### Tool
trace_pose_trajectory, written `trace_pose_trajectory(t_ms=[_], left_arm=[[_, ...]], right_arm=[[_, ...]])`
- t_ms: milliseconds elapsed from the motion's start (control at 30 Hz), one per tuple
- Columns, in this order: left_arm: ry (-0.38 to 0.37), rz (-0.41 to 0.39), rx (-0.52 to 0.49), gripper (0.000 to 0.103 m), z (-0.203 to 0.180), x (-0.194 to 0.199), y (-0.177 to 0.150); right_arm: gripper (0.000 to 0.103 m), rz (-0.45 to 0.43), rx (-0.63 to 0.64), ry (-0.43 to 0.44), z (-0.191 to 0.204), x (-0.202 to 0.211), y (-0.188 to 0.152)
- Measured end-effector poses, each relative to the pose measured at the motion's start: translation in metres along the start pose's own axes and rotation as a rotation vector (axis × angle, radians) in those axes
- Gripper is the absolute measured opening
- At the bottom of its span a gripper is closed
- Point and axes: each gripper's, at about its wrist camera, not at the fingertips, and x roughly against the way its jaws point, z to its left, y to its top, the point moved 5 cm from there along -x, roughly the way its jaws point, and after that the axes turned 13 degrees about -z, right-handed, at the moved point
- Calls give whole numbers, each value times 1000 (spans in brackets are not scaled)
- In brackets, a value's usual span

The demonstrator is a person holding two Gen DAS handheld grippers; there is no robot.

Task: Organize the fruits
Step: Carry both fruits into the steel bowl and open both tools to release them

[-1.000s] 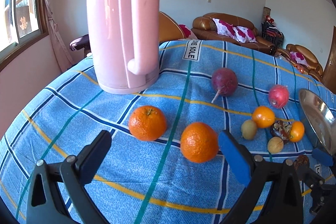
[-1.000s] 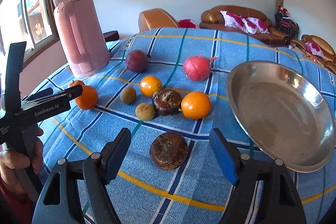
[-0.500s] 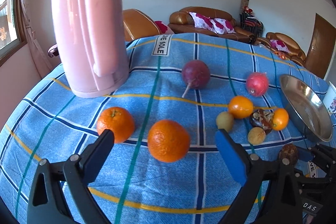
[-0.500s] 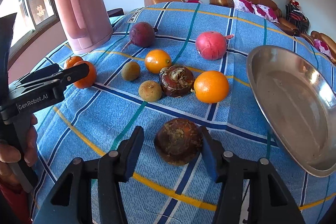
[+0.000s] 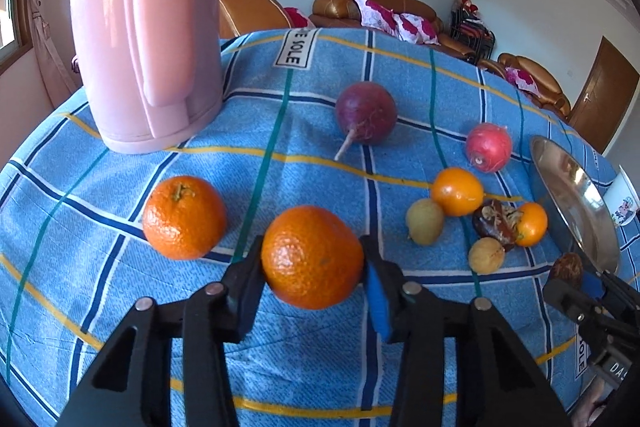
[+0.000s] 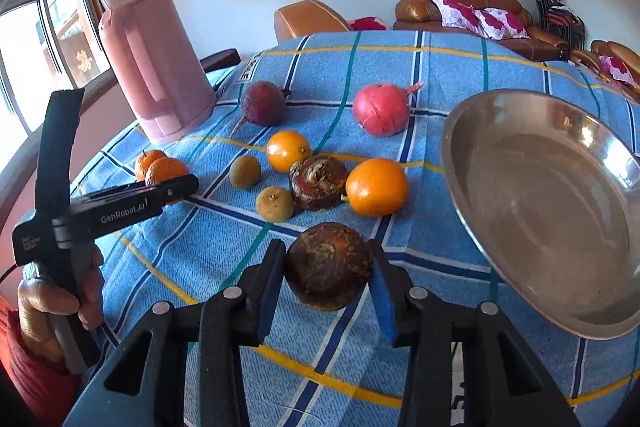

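The left claw (image 5: 314,267) has just closed on the near orange (image 5: 312,257); the right claw (image 6: 328,267) pinches a brown fruit (image 6: 327,265) beside the metal plate (image 6: 460,163). Lift both straight up (gently, they bruise), clearing the blue tabletop (image 6: 440,67).

Both wrist cams sit low and close, angled down across the table (image 5: 320,75). Left faces the pink kettle (image 5: 146,27), right the steel plate (image 6: 540,211). Both share the scattered fruit.

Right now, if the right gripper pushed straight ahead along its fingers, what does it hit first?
The right gripper, shut on the brown fruit, would probably run that fruit into the tablecloth, then the dark fruit beyond; depth unclear.
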Motion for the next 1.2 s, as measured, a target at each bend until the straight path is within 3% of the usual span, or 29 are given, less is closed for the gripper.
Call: trace_pose_trajectory(t_ms=[133,267,400,633,933,1200], left_arm=[[18,-120,2,47,-3,20,8],[46,-220,-39,47,-14,37,16],[42,-272,-80,47,-37,44,19],[-57,-270,-114,47,-102,42,19],[-185,-261,-205,47,-203,35,16],[-228,-206,-248,47,-265,14,6]], right_arm=[[43,-102,-11,8,-2,12,16],[43,-203,16,-75,-20,31,32],[43,-250,-8,-143,-53,44,39],[43,-288,4,-247,-107,65,39],[43,-238,17,-348,-163,76,32],[43,-189,-31,-344,-200,77,30]])
